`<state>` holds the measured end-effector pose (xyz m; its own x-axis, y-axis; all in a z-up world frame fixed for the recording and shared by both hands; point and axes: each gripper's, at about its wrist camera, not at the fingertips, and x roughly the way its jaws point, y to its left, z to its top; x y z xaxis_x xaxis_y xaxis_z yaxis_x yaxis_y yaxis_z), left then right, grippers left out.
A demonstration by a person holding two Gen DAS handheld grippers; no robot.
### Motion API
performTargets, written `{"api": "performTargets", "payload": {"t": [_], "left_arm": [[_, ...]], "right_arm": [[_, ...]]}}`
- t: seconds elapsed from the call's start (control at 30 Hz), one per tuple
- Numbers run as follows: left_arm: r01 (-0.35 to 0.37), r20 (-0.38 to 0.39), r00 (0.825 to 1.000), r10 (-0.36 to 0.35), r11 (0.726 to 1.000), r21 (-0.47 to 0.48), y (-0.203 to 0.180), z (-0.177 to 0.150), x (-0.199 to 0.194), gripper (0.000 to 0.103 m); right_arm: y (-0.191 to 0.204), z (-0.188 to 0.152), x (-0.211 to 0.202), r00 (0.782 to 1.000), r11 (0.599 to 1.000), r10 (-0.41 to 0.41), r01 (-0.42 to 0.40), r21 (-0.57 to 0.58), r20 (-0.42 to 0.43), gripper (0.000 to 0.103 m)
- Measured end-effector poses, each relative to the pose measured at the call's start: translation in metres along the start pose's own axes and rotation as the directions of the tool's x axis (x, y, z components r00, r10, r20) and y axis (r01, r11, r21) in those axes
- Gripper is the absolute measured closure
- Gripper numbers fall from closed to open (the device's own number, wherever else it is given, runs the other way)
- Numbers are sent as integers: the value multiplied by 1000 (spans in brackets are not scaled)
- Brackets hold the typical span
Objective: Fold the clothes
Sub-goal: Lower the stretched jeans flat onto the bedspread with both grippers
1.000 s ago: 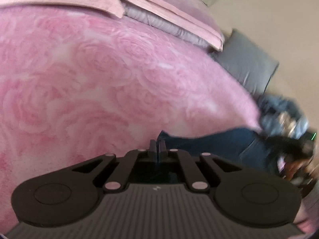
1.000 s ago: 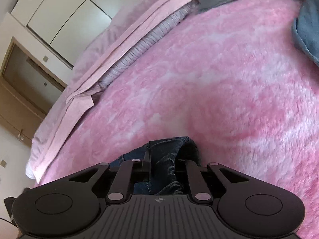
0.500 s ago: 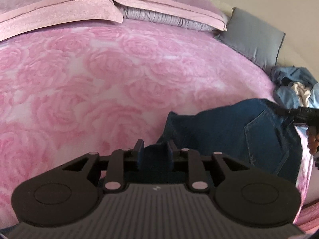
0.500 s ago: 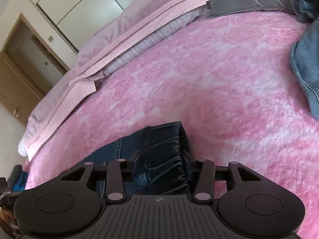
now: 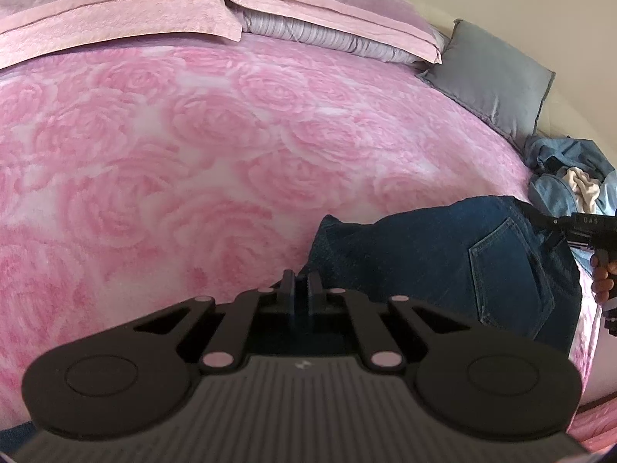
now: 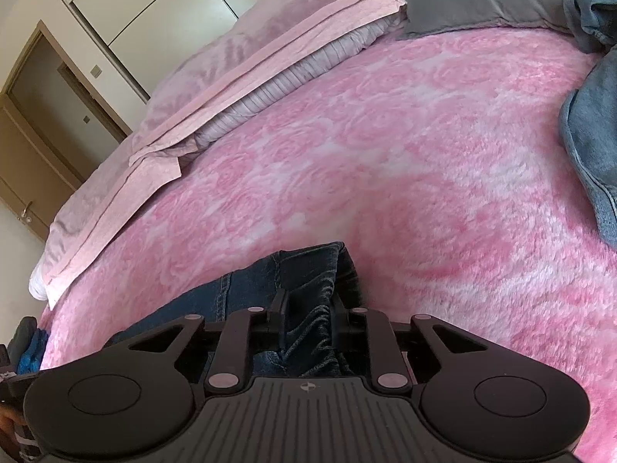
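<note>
Dark blue jeans lie spread on the pink rose-patterned blanket, back pocket up, at the right of the left wrist view. My left gripper is nearly shut on the jeans' near left edge. In the right wrist view my right gripper stands part open around the bunched waistband of the jeans, its fingers apart on either side of the fabric. The right gripper also shows in the left wrist view at the jeans' far right edge.
Pink pillows and a folded lilac quilt lie at the bed's head. A grey cushion sits at the far right. A pile of light denim clothes lies beside it. Grey-blue clothing lies right. Wardrobe doors stand behind.
The jeans went from held up to laid flat on the blanket. The left jaws opened half a second ago and have closed again. The right jaws have opened wider around the waistband.
</note>
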<state>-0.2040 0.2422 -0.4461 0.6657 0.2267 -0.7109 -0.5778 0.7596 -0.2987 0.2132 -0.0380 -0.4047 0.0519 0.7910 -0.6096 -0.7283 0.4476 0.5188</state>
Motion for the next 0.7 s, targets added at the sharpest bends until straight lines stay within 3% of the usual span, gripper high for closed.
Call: {"api": "performTargets", "payload": {"t": [0.33, 0.4, 0.43, 0.57, 0.7], "left_arm": [[8, 9, 1000, -8, 1000, -16, 2, -1, 1, 103], [8, 23, 1000, -8, 1000, -20, 3, -2, -1, 103], [4, 34, 999, -4, 1000, -16, 3, -2, -2, 103], [-35, 85, 996, 37, 999, -24, 11, -4, -3, 103], [-149, 61, 987, 147, 989, 23, 23, -15, 12, 103]], "right_arm": [[-5, 0, 2, 999, 999, 48, -48, 0, 5, 80], [-4, -1, 1, 999, 999, 39, -39, -30, 10, 97], [-2, -1, 0, 999, 999, 31, -31, -42, 8, 97], [11, -6, -6, 998, 992, -35, 40, -118, 45, 100], [-3, -15, 3, 998, 998, -50, 52, -40, 46, 100]]}}
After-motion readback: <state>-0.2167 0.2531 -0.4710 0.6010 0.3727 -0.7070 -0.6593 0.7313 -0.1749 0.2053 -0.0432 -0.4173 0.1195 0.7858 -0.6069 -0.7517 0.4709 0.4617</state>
